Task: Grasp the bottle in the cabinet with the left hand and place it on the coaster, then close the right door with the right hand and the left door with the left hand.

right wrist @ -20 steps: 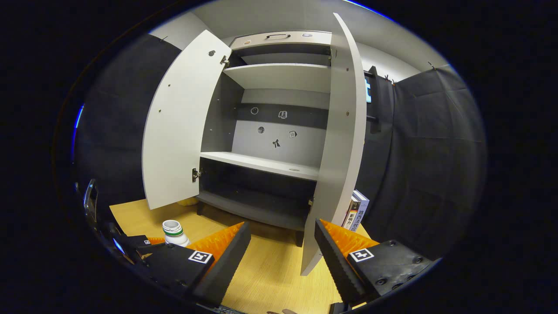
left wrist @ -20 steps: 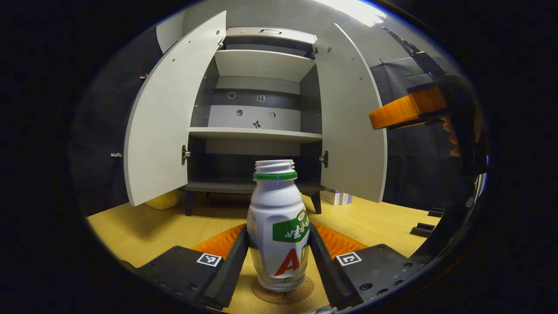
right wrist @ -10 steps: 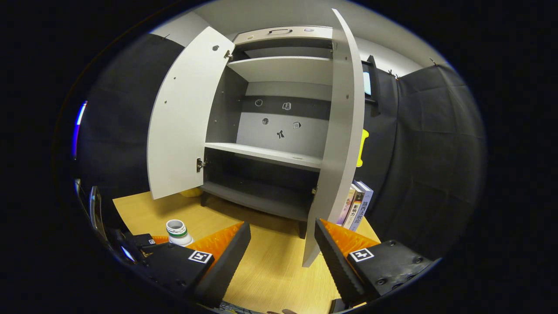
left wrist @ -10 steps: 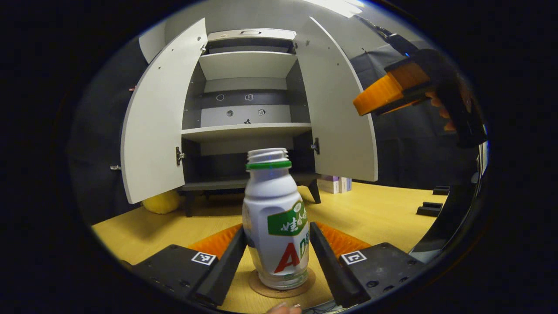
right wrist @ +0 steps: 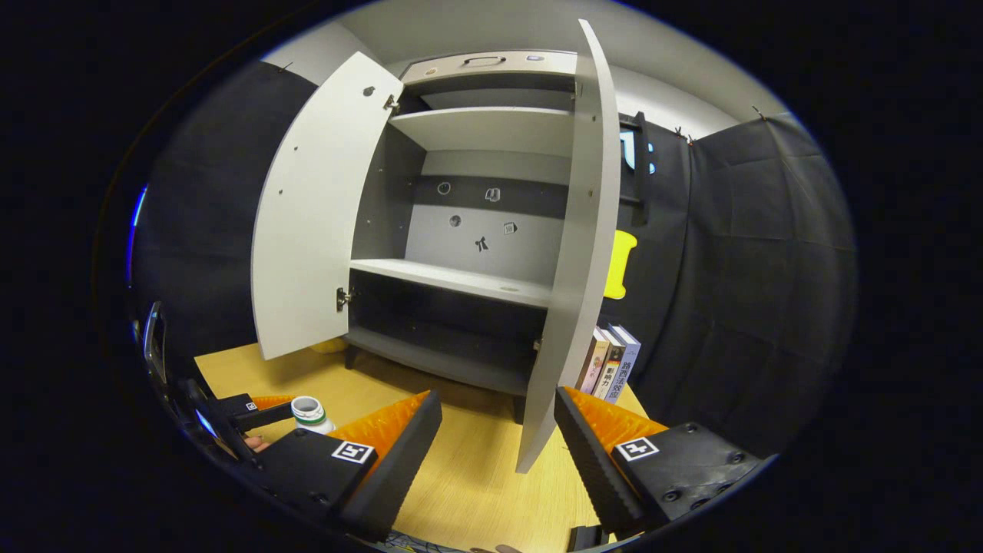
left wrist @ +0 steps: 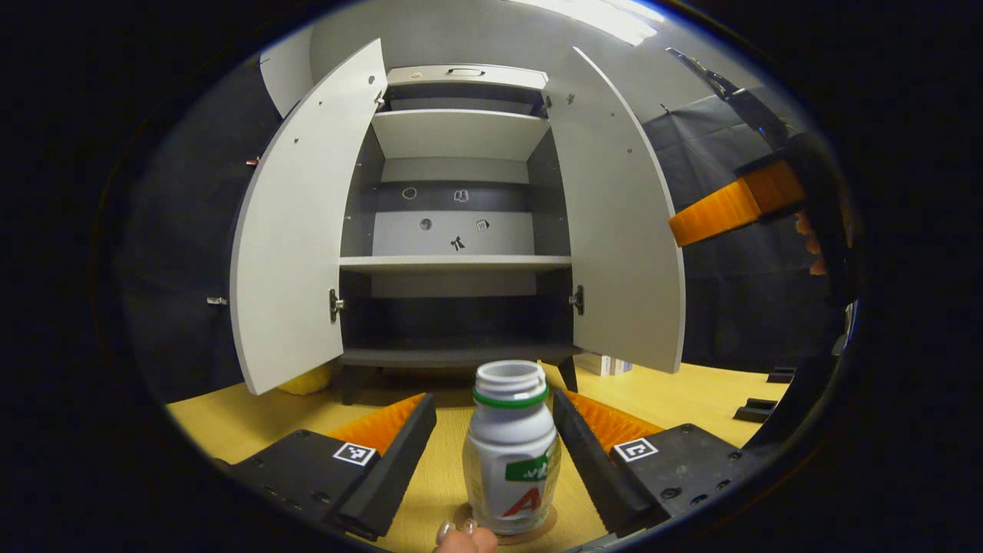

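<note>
Over the last second the left gripper (left wrist: 494, 415) has let go: its fingers, which were pressed on the white plastic bottle with the green neck ring and open mouth (left wrist: 511, 449), now stand wide apart with clear gaps on both sides, holding nothing. The gripper has also drawn back and up, so the bottle sits lower in the left gripper view than before. The bottle stands upright on the round cork coaster (left wrist: 547, 529), of which a thin edge shows under its base, on the yellow wooden tabletop (left wrist: 230, 415). The placing step looks done; what remains is the two doors.

From left to right in the left gripper view: the white left cabinet door (left wrist: 303, 230) is swung wide open, the bottle stands between and just ahead of the gripper's fingertips, touching neither, and the white right cabinet door (left wrist: 622, 230) is open too, with the right gripper (left wrist: 718, 211) raised just beside its outer edge.

In the right gripper view the right gripper (right wrist: 498, 430) is wide open and empty, with the right door's lower edge (right wrist: 572, 253) just ahead between its fingers, apparently untouched. Closing that door is probably the next move
</note>
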A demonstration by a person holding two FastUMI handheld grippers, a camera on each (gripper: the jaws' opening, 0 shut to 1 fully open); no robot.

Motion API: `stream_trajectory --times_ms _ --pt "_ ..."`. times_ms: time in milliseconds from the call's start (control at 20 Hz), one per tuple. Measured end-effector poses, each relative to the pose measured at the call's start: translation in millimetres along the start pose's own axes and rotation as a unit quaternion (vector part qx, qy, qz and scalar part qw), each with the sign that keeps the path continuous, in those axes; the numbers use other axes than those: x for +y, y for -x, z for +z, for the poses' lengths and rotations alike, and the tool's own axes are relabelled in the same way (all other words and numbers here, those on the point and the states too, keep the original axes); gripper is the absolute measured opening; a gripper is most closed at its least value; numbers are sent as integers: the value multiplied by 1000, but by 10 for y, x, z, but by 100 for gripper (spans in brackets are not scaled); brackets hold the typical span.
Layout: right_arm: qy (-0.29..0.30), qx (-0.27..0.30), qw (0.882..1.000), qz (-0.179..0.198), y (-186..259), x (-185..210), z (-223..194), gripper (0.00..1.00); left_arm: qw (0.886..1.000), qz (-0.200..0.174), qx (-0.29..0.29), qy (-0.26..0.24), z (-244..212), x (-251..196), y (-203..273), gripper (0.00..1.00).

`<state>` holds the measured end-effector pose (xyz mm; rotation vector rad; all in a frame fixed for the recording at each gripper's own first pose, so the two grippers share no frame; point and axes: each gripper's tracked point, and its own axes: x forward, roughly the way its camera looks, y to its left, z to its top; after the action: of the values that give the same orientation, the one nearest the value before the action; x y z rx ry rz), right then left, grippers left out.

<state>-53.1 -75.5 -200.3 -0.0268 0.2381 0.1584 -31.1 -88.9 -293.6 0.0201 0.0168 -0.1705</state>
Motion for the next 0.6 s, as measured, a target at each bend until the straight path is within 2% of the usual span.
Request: stream_trajectory --times_ms 200,300,500,600 --pt "-23 6 1000 -2 82 18 340 98 999 -30 -1 20 529 -76 -47 96" --pt "-33 -10 999 -14 125 -31 628 98 999 -47 -5 16 858 -80 -69 96" --pt "-25 -37 996 -82 150 -325 1096 98 996 -90 -8 1 1432 -34 -146 96" --pt "-33 -41 990 -127 188 -539 1205 98 992 -130 -3 4 1625 -81 -157 96"
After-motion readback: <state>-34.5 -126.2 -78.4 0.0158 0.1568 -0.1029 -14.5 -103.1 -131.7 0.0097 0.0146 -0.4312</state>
